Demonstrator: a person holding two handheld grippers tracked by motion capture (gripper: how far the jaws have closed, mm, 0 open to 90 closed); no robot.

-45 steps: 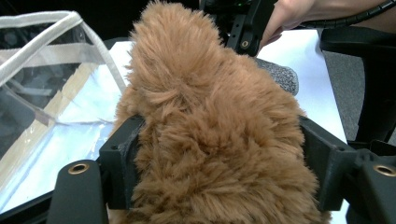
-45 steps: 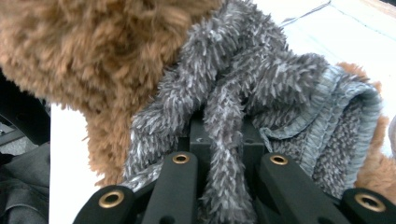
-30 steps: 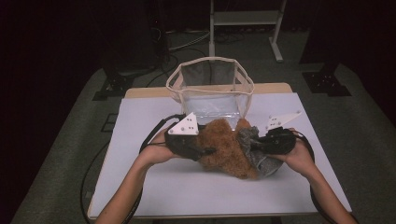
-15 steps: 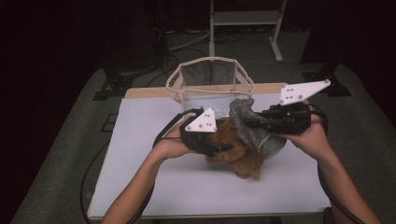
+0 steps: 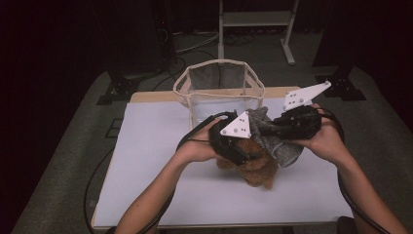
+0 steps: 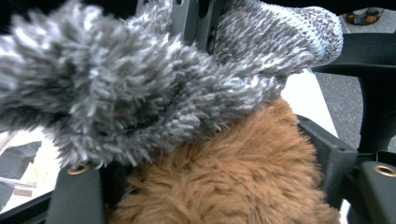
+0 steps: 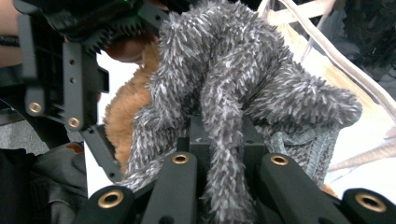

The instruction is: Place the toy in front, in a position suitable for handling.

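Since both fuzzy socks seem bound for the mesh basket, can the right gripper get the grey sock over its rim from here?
Probably yes: the right gripper holds the grey sock lifted just beside the mesh basket, whose top stands open with nothing between.

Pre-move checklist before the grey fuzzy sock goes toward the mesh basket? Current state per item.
1. Right hand-held gripper clamped on the grey sock: ok, fabric is pinched between its closed jaws.
2. Left hand-held gripper on the brown sock: cannot tell; the brown pile sits between its jaws, which have just been opening.
3. Grey sock separated from brown sock: not ok, the grey one lies draped on the brown one.
4. Mesh basket upright with open mouth: ok.
5. Path from socks to basket: ok, bare white table between them.
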